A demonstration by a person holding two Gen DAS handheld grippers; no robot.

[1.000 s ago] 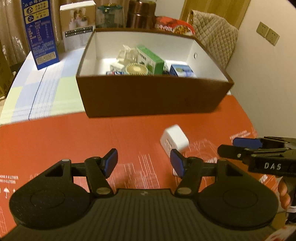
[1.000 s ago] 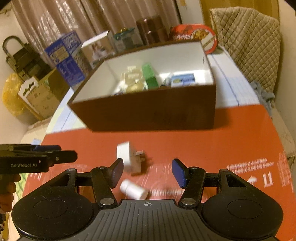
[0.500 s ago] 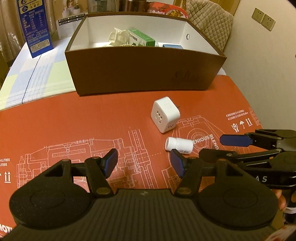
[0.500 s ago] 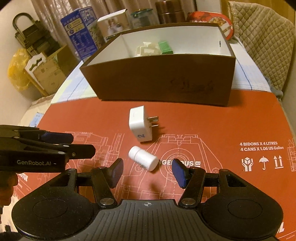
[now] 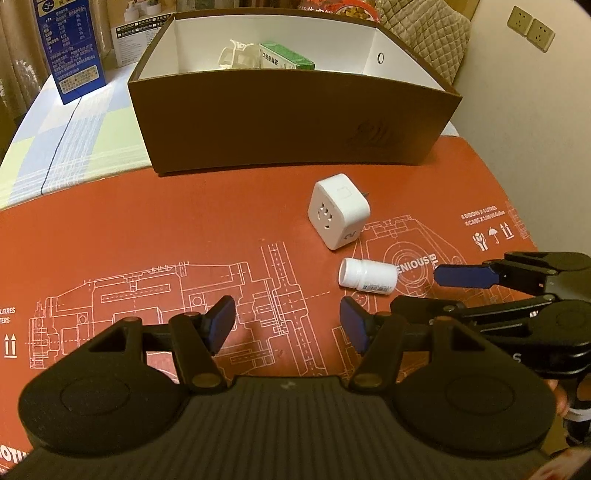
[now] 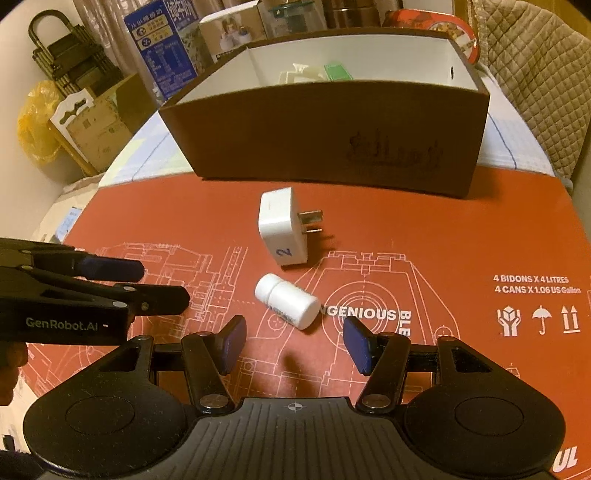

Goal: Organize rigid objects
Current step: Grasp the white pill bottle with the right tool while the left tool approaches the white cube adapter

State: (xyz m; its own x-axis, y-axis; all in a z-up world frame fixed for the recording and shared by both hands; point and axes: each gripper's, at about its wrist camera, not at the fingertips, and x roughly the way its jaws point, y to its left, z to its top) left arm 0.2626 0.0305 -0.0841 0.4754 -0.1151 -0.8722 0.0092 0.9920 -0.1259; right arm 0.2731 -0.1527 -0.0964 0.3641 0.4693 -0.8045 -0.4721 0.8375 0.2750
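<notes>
Both claws low, level | left claw (image 5: 288, 326) wide | right claw (image 6: 295, 341) wide, near bottle (image 6: 287, 301)

1. A blue carton (image 5: 75, 51) printed with white text stands upright behind the red mat (image 5: 147, 229), off its far left corner.
2. A pale checked cloth (image 5: 55, 147) lies along the mat's far left edge.
3. A quilted beige cushion (image 6: 543, 74) rests beyond the mat's far right corner.
4. Two wall sockets (image 5: 531, 23) sit on the wall to the mat's right.
5. A yellow bag (image 6: 35, 129) sits well left of the mat.
</notes>
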